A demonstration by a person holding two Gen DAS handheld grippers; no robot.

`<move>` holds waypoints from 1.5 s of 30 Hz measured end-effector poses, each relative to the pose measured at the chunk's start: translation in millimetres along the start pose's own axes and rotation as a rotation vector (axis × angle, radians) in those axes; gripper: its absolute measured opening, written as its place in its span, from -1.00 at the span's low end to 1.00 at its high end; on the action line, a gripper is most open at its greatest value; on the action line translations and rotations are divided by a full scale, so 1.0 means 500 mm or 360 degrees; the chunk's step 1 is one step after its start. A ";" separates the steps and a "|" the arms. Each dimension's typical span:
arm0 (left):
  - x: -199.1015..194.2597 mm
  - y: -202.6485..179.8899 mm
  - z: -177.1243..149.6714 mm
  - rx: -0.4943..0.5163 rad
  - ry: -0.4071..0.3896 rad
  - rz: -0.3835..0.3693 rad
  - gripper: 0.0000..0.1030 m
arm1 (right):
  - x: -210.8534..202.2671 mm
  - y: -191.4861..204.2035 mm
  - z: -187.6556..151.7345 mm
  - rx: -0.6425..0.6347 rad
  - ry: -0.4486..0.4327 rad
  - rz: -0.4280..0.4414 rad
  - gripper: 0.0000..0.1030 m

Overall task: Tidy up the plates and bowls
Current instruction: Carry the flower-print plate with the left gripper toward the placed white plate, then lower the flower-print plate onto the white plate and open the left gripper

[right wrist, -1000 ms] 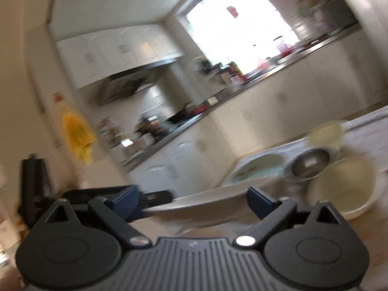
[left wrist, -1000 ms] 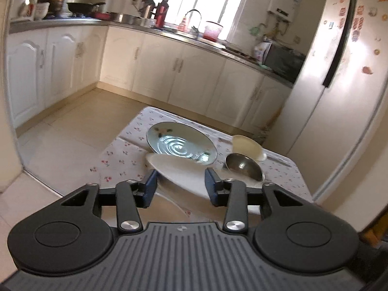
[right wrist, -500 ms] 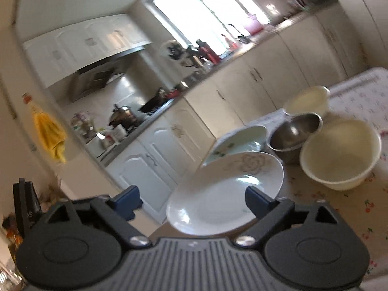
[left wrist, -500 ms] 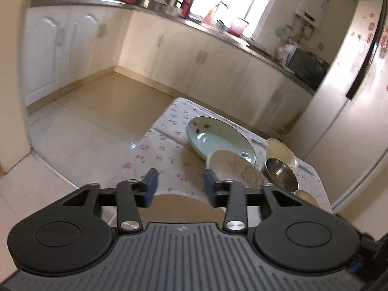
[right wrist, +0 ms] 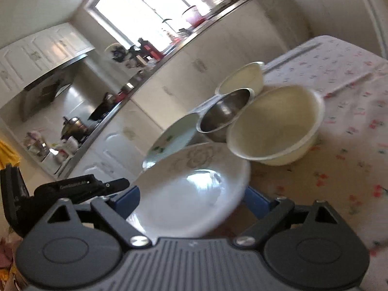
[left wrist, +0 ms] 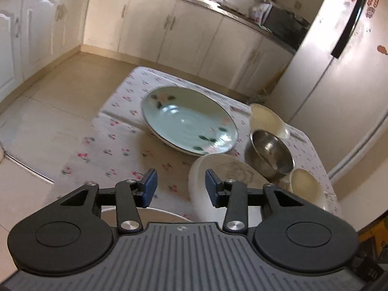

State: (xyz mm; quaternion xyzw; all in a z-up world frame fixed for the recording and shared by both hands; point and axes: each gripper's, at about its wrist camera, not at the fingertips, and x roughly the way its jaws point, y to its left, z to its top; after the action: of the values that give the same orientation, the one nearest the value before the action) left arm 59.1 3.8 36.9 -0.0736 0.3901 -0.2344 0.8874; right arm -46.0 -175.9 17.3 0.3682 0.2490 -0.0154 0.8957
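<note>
Left gripper [left wrist: 178, 186]: blue-padded fingers [left wrist: 149, 186] part-spread and closing, nothing between them but cherry-print cloth [left wrist: 114, 145] over the bench. The white plate [left wrist: 218, 181] lies just off to the right; the right-hand finger overlaps its near-left rim in this view, and whether the two touch cannot be told. Released, grasping nothing.

Right gripper [right wrist: 191, 200]: fingers spread wide, the white plate [right wrist: 191, 189] lying between them, tilted, its faint flower pattern toward the far edge. The left pad [right wrist: 128, 200] sits at the plate's near-left rim, the right pad [right wrist: 257, 202] at its right rim (contact on either side is blurred and cannot be confirmed). Whether the plate is gripped or merely framed cannot be told.

Beyond the plate, on the cloth:
- Large cream bowl [right wrist: 276, 126], upright, just right of the plate's far edge; seen also at the right margin of the left view [left wrist: 306, 186].
- Steel bowl [left wrist: 269, 151], upright, just behind the white plate and beside the cream bowl; also in the right view [right wrist: 223, 115].
- Green plate [left wrist: 189, 121] with leaf and flower marks, left of the steel bowl, partly behind the white plate in the right view [right wrist: 169, 140].
- Small cream bowl [left wrist: 265, 120], farthest, just behind the steel bowl.

Background: white cabinets [left wrist: 145, 24] under a counter, a refrigerator [left wrist: 339, 72] at right, a bright window [right wrist: 145, 14].
</note>
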 end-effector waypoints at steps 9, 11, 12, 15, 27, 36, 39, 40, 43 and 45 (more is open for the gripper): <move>0.021 -0.016 -0.006 0.0122 0.0057 0.0022 -0.37 | 0.020 -0.043 -0.001 0.0062 0.0039 0.0056 0.54; 0.028 -0.024 -0.008 0.0148 0.0082 0.0008 -0.45 | 0.031 -0.055 0.007 0.0119 0.0042 0.0101 0.33; 0.033 -0.027 -0.008 0.0152 0.0096 0.0004 -0.55 | 0.035 -0.059 0.010 0.0127 0.0036 0.0102 0.28; 0.040 -0.032 -0.013 0.0177 0.0087 0.0041 -0.60 | 0.049 -0.063 0.020 0.0131 0.0047 0.0085 0.10; -0.021 -0.019 -0.030 0.0142 -0.0005 0.0104 -0.78 | 0.036 -0.027 0.007 -0.0042 0.0014 0.0054 0.09; -0.106 0.023 -0.054 0.0006 -0.0092 0.0175 -0.77 | 0.016 0.026 -0.004 -0.0185 0.0019 0.0167 0.05; -0.142 0.042 -0.067 -0.0039 -0.0120 0.0209 -0.77 | 0.015 0.054 -0.014 -0.0256 0.0036 0.0211 0.05; -0.157 0.048 -0.072 -0.0048 -0.0135 0.0226 -0.77 | 0.015 0.062 -0.017 -0.0272 0.0044 0.0225 0.05; -0.191 0.061 -0.087 -0.0049 -0.0182 0.0283 -0.76 | 0.019 0.082 -0.033 -0.0320 0.0082 0.0270 0.05; -0.206 0.069 -0.096 -0.0052 -0.0202 0.0314 -0.76 | 0.024 0.093 -0.046 -0.0341 0.0119 0.0293 0.05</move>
State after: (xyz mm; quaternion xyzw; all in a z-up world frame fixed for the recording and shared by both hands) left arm -23.9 85.6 61.1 -0.0639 0.3422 -0.1345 0.9277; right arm -35.8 -124.8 28.3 0.2920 0.2476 0.1073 0.9176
